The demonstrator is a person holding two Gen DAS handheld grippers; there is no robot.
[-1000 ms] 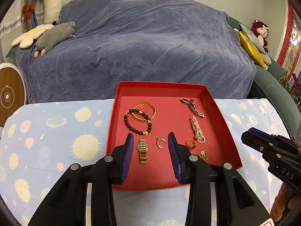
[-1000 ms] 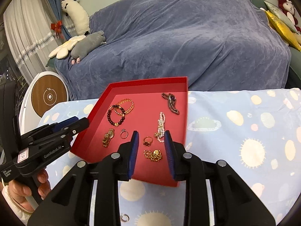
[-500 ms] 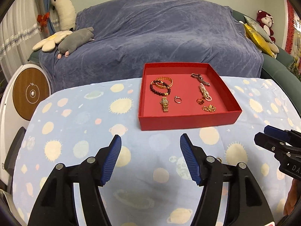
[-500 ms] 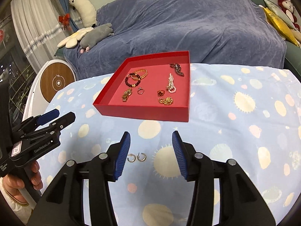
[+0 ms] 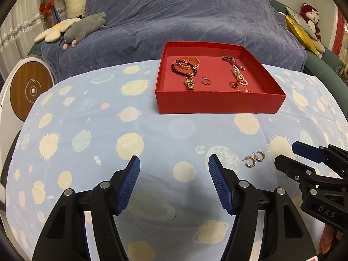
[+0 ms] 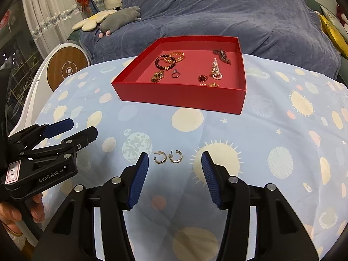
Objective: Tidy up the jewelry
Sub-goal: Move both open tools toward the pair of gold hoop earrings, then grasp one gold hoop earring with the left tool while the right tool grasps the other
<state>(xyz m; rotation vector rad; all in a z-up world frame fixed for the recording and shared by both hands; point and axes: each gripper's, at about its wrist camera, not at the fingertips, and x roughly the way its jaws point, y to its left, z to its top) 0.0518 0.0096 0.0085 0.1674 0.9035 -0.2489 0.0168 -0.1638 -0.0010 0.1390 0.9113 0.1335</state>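
A red tray (image 5: 217, 104) (image 6: 182, 96) stands at the far side of the table and holds several pieces: bead bracelets (image 5: 184, 66), a gold watch (image 5: 189, 83), a ring (image 5: 205, 81), a pearl piece (image 5: 238, 75). Two gold hoop earrings (image 6: 168, 157) (image 5: 255, 159) lie side by side on the cloth in front of the tray. My right gripper (image 6: 174, 158) is open and empty, its jaws on either side of the earrings, just short of them. My left gripper (image 5: 174, 163) is open and empty, left of the earrings.
The table wears a light blue cloth with suns and planets (image 5: 108, 130). Behind it is a sofa under a blue-grey cover (image 5: 184, 17) with plush toys (image 5: 84, 26). A round wood-faced device (image 5: 28, 90) stands at the left.
Both grippers have pulled back from over the tray toward the near side of the table and opened wider. The two earrings now lie just ahead of my right gripper's jaws.
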